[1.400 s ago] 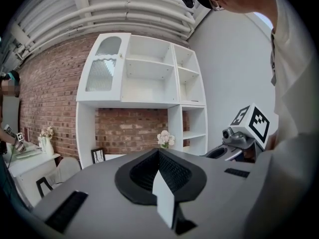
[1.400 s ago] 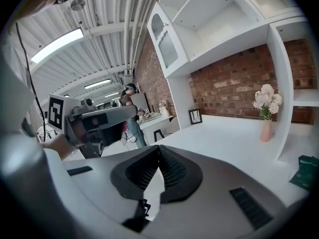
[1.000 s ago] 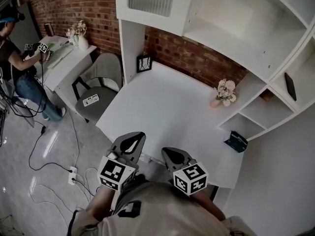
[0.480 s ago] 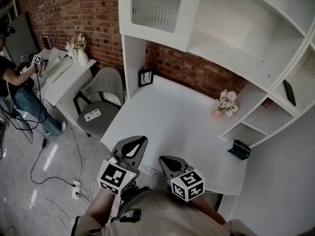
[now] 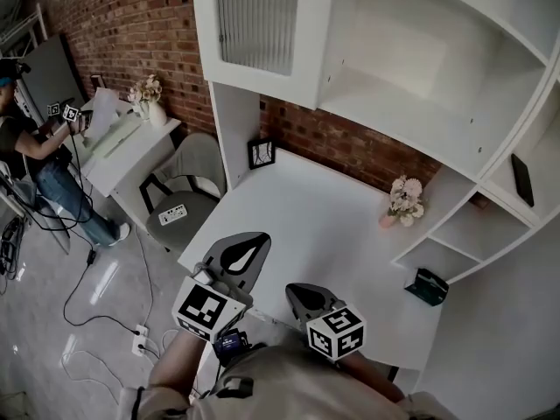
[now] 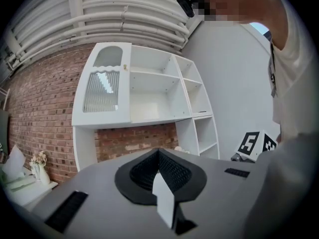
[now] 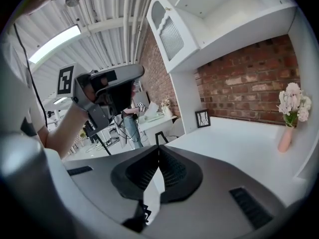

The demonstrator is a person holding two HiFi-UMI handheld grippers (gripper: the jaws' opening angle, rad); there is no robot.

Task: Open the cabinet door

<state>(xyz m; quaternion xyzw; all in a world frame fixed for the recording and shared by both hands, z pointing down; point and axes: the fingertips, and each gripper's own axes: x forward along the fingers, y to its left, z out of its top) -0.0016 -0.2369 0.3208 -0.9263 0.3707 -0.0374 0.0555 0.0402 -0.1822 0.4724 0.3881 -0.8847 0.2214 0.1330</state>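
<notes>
The cabinet door (image 5: pixel 262 26) is white with a ribbed glass pane and hangs closed at the upper left of the white shelf unit; it also shows in the left gripper view as the door (image 6: pixel 102 91) and in the right gripper view as the door (image 7: pixel 171 34). My left gripper (image 5: pixel 248 245) is held over the desk's near edge, pointing level toward the shelf unit, jaws shut and empty (image 6: pixel 158 151). My right gripper (image 5: pixel 300 292) sits lower beside it, also shut with nothing in it (image 7: pixel 158 149). Both are well short of the door.
A white desk (image 5: pixel 306 208) carries a small black picture frame (image 5: pixel 260 153) and a pink flower vase (image 5: pixel 402 198). A teal object (image 5: pixel 425 285) sits on the low right shelf. A grey chair (image 5: pixel 179 201) stands to the left, and a person (image 5: pixel 35 160) works at another desk. Cables lie on the floor.
My left gripper has risen and moved forward toward the shelf unit. The right gripper shifted slightly. The view has tilted up, showing more of the cabinet door.
</notes>
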